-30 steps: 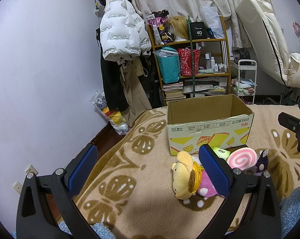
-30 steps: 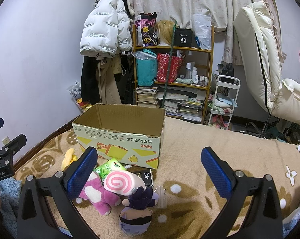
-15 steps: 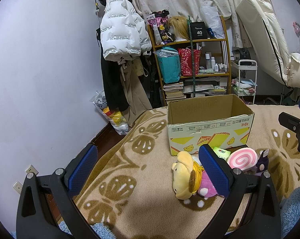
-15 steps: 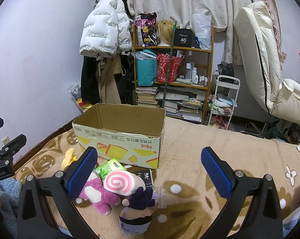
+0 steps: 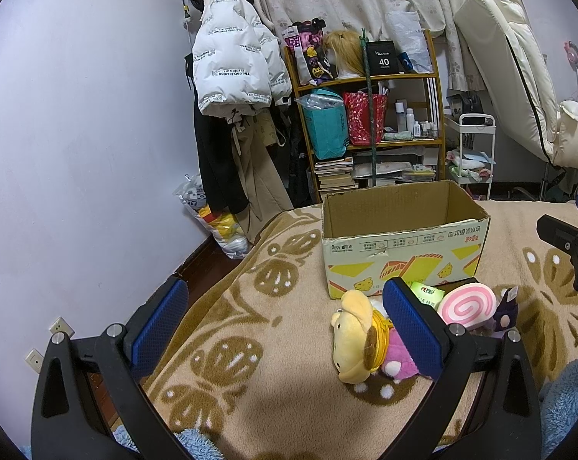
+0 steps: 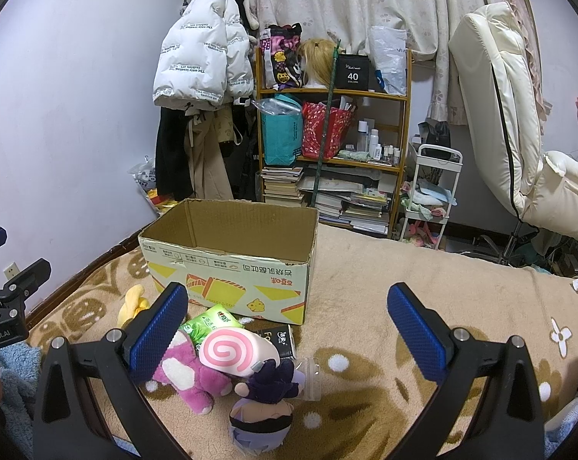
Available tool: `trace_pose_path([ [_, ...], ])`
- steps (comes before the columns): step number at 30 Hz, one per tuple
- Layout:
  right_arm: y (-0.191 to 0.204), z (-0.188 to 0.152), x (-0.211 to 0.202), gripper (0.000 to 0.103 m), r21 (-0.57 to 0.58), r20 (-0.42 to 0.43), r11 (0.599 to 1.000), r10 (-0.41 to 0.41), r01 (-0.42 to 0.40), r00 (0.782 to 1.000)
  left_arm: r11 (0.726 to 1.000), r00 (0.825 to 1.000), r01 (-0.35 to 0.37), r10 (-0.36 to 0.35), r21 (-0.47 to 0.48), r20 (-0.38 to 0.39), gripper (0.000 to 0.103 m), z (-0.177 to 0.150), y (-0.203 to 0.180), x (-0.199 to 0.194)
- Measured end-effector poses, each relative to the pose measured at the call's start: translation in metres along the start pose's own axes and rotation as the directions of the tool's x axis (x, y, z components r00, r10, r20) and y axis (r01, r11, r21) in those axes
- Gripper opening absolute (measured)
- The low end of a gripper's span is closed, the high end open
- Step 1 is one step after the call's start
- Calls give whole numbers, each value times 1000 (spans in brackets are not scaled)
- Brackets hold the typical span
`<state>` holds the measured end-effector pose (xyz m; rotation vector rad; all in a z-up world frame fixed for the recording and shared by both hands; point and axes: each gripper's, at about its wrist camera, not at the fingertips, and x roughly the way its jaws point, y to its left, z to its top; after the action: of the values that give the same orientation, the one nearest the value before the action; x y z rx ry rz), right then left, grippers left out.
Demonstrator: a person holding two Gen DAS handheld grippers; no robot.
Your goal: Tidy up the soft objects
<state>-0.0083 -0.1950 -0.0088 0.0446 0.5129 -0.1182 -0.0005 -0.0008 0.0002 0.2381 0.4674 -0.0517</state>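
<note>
— So, left gripper: spread wide, clamped on nothing, hovering over the patterned blanket.
— And past its right finger?
— Just behind that pad, a yellow plush lying against a pink plush; further right, a pink swirl roll and a green tissue pack.
— Box?
— Ahead of the jaws, slightly right: open cardboard box, upright on the blanket, toys heaped just before its front wall.
— Right gripper?
— Equally wide apart, gripping nothing. Beside its left finger, the same heap: pink plush, swirl roll, tissue pack touching one another. Lower between the jaws, a purple-haired doll lying on the blanket. Box straight ahead, left of centre.
</note>
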Motion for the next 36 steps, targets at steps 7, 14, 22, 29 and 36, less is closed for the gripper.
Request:
trace_pose_path([
  [7, 0, 0, 0, 103, 0, 0, 1000, 1, -1, 1000, 1000, 1000, 0, 0, 1, -1, 100, 0, 0, 0],
  [14, 0, -1, 1, 103, 0, -1, 1000, 0, 0, 1000, 1000, 1000, 0, 0, 1, -2, 100, 0, 3, -2],
  [22, 1, -2, 2, 103, -4, -12, 1000, -3, 3, 1000, 1000, 1000, 4, -4, 7, -25, 100, -3, 4, 5],
  [29, 0, -3, 9, 103, -16, -50, 1000, 6, -7, 999, 999, 996, 31, -29, 18, -87, 100, -5, 5, 20],
  [36, -4, 0, 18, 103, -3, -76, 1000, 8, -9, 997, 999, 994, 36, -32, 33, -104, 100, -2, 2, 21],
])
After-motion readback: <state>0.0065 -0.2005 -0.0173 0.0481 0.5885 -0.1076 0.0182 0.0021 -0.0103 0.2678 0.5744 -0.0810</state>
